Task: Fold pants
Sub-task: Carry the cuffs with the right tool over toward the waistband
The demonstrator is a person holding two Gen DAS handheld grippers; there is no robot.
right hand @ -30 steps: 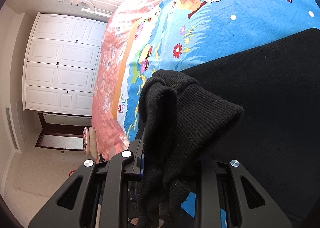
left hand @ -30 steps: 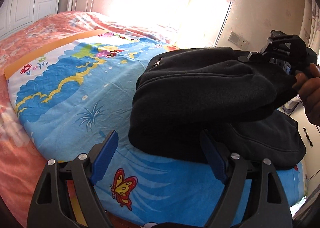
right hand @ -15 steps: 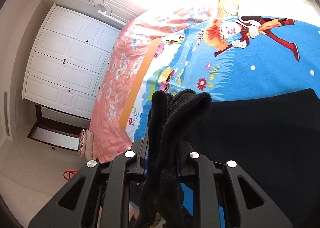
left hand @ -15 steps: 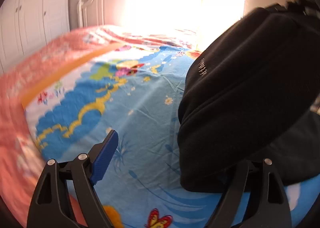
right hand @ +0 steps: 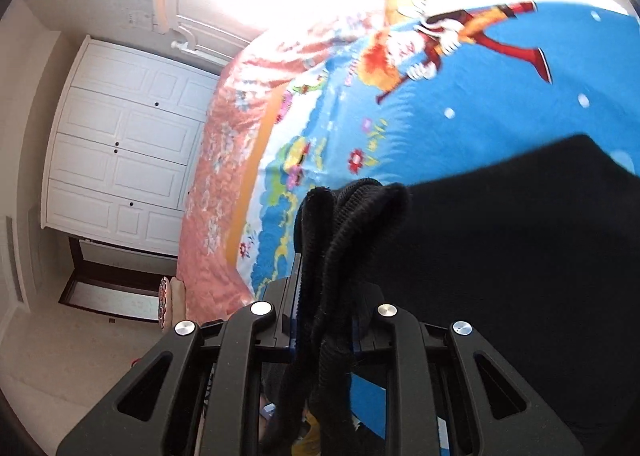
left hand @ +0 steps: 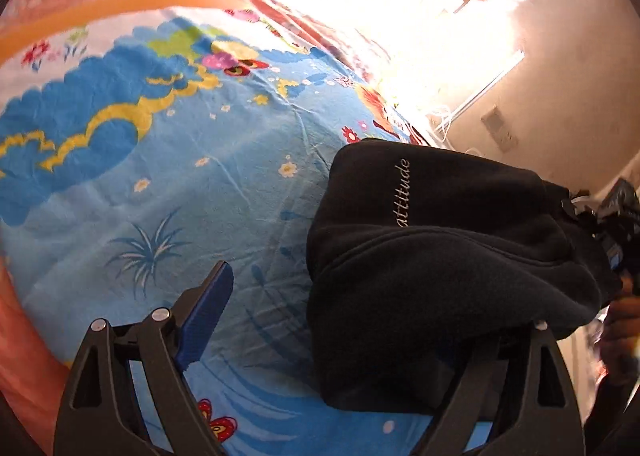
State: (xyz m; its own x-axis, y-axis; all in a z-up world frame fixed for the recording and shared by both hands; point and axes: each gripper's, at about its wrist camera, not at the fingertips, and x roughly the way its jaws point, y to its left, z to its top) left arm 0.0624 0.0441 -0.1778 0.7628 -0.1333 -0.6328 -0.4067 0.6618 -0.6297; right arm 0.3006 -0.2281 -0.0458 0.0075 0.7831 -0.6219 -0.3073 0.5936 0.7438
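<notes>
Pants of thick black fleece [left hand: 440,268], stitched with the pale script word "attitude", lie bunched and partly lifted on the right side of a bright blue cartoon-printed bedsheet [left hand: 168,184]. The left gripper [left hand: 360,320] has its jaws spread wide and opening further; its blue-padded left finger [left hand: 204,312] stands clear over the sheet, while the right one is hidden under the fleece, so nothing is pinched. The right gripper [right hand: 324,288] has its jaws closing tight on a ribbed black fold of the pants [right hand: 340,240], which sticks up between the fingers and hangs down behind them. A pink floral bedspread [right hand: 224,184] borders the sheet, with a white panelled wardrobe [right hand: 120,152] beyond it.
</notes>
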